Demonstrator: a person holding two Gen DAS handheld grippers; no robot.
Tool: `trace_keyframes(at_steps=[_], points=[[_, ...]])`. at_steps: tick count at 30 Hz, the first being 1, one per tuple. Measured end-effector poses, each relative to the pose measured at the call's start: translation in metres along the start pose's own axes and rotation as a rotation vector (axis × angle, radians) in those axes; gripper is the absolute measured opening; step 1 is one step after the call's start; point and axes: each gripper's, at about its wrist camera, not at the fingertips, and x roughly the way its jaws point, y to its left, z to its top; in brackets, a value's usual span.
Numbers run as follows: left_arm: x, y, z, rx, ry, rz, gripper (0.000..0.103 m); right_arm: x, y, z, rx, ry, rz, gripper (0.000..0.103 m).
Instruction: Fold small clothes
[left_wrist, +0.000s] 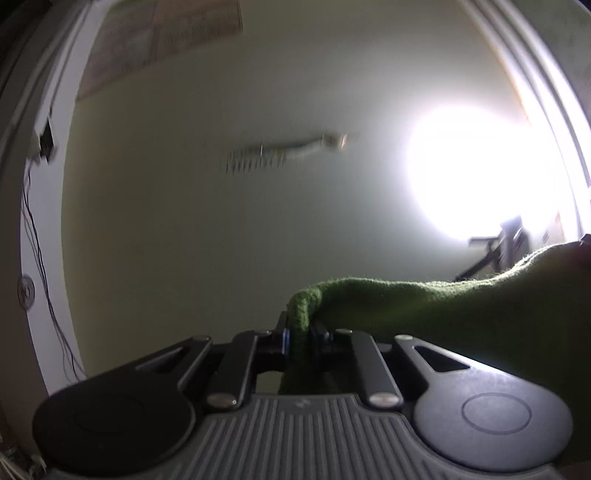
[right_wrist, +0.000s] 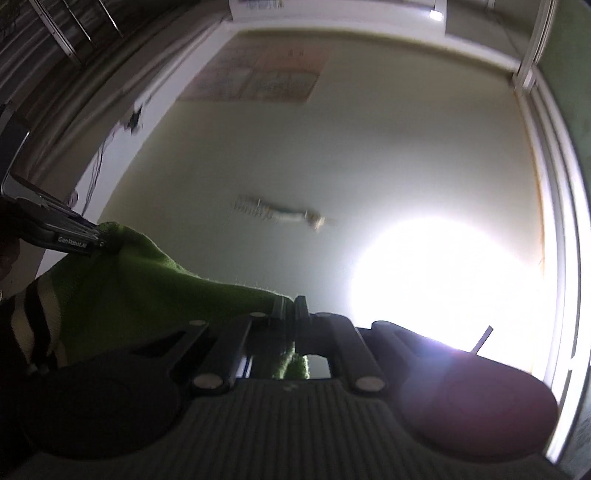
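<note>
Left wrist: both grippers (left_wrist: 300, 338) pinch green garment (left_wrist: 443, 314)

The green cloth (left_wrist: 443, 314) stretches taut between the 2 grippers, left gripper (left_wrist: 301, 338) and right gripper (right_wrist: 291, 314), barring the way between them. Ahead of both, open air reaches to a pale wall (left_wrist: 221, 229). Cables (left_wrist: 40, 240) hang at the far left.

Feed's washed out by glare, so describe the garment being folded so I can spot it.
Find the bright glare on the pale wall; below it, the green knit garment stretches between the left gripper and right gripper, both shut on it. Its fuzzy green with a black-and-cream striped edge stands out.
</note>
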Motion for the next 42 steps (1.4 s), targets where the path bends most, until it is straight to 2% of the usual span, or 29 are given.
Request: trace_keyframes(at_steps=[3, 4, 5, 6, 7, 8, 11, 12, 14, 15, 17, 20, 21, 22, 23, 24, 25, 27, 28, 31, 32, 33, 34, 35, 37, 38, 39, 40, 42], points=[[0.082, -0.025, -0.036, 0.041, 0.114, 0.063, 0.017, 0.072, 0.019, -0.048, 0.019, 0.105, -0.015, 0.008], [0.111, -0.035, -0.053, 0.077, 0.179, 0.096, 0.023, 0.098, 0.027, -0.067, 0.026, 0.166, -0.013, 0.009], [0.147, -0.047, -0.078, 0.130, 0.294, 0.127, 0.023, 0.124, 0.033, -0.090, 0.037, 0.238, -0.018, 0.016], [0.171, -0.051, -0.100, 0.147, 0.396, 0.134, 0.023, 0.141, 0.035, -0.114, 0.055, 0.309, -0.023, 0.030], [0.188, -0.050, -0.125, 0.129, 0.501, 0.115, 0.023, 0.149, 0.034, -0.137, 0.080, 0.379, -0.007, 0.036], [0.194, -0.046, -0.147, 0.092, 0.569, 0.069, 0.023, 0.147, 0.030, -0.156, 0.112, 0.429, 0.023, 0.036], [0.171, -0.029, -0.199, 0.084, 0.588, 0.004, 0.027, 0.105, 0.014, -0.210, 0.178, 0.536, 0.117, 0.038], [0.160, -0.023, -0.213, 0.085, 0.594, -0.017, 0.031, 0.086, 0.009, -0.228, 0.189, 0.572, 0.133, 0.043], [0.133, -0.010, -0.243, 0.080, 0.627, -0.074, 0.049, 0.049, -0.001, -0.261, 0.228, 0.666, 0.148, 0.048], [0.121, -0.006, -0.255, 0.080, 0.643, -0.090, 0.052, 0.032, -0.005, -0.276, 0.261, 0.717, 0.150, 0.049], [0.097, 0.002, -0.279, 0.078, 0.687, -0.123, 0.062, 0.003, -0.006, -0.301, 0.333, 0.811, 0.177, 0.052], [0.074, 0.008, -0.299, 0.055, 0.748, -0.174, 0.065, -0.026, 0.007, -0.320, 0.382, 0.883, 0.209, 0.063], [0.065, 0.010, -0.306, 0.043, 0.757, -0.183, 0.067, -0.030, 0.014, -0.325, 0.380, 0.895, 0.226, 0.062], [0.058, 0.011, -0.311, 0.030, 0.763, -0.191, 0.076, -0.031, 0.022, -0.328, 0.368, 0.900, 0.246, 0.060], [0.054, 0.012, -0.312, 0.022, 0.765, -0.196, 0.080, -0.037, 0.030, -0.331, 0.337, 0.870, 0.238, 0.045], [0.053, 0.012, -0.312, 0.022, 0.764, -0.187, 0.080, -0.042, 0.037, -0.328, 0.316, 0.855, 0.247, 0.015], [0.050, 0.013, -0.313, 0.023, 0.765, -0.175, 0.080, -0.039, 0.041, -0.324, 0.263, 0.852, 0.233, 0.005], [0.047, 0.016, -0.313, 0.012, 0.763, -0.165, 0.080, -0.032, 0.036, -0.319, 0.147, 0.819, 0.174, 0.005], [0.046, 0.016, -0.312, 0.007, 0.757, -0.159, 0.080, -0.037, 0.031, -0.322, 0.079, 0.807, 0.107, 0.005], [0.025, 0.024, -0.308, 0.007, 0.740, -0.130, 0.083, -0.014, -0.021, -0.325, -0.231, 0.749, -0.282, 0.005], [0.017, 0.026, -0.308, 0.011, 0.746, -0.119, 0.083, -0.007, -0.048, -0.328, -0.238, 0.752, -0.406, 0.006], [0.018, 0.026, -0.310, 0.014, 0.760, -0.110, 0.083, -0.002, -0.073, -0.327, -0.171, 0.779, -0.493, 0.009], [0.014, 0.028, -0.312, 0.015, 0.775, -0.103, 0.083, -0.003, -0.090, -0.321, -0.078, 0.790, -0.534, 0.012], [0.013, 0.028, -0.316, 0.013, 0.797, -0.101, 0.081, -0.010, -0.096, -0.314, 0.019, 0.760, -0.500, 0.013], [0.009, 0.027, -0.321, 0.006, 0.831, -0.110, 0.078, -0.023, -0.089, -0.304, 0.228, 0.731, -0.316, 0.028], [0.005, 0.027, -0.321, 0.003, 0.846, -0.115, 0.074, -0.028, -0.080, -0.303, 0.315, 0.748, -0.217, 0.047], [0.003, 0.026, -0.322, -0.002, 0.854, -0.121, 0.073, -0.030, -0.069, -0.304, 0.401, 0.761, -0.111, 0.050], [0.001, 0.027, -0.321, -0.011, 0.856, -0.129, 0.069, -0.035, -0.053, -0.307, 0.476, 0.775, -0.007, 0.050], [0.000, 0.026, -0.321, -0.032, 0.863, -0.147, 0.064, -0.040, -0.020, -0.311, 0.544, 0.808, 0.146, 0.050]])
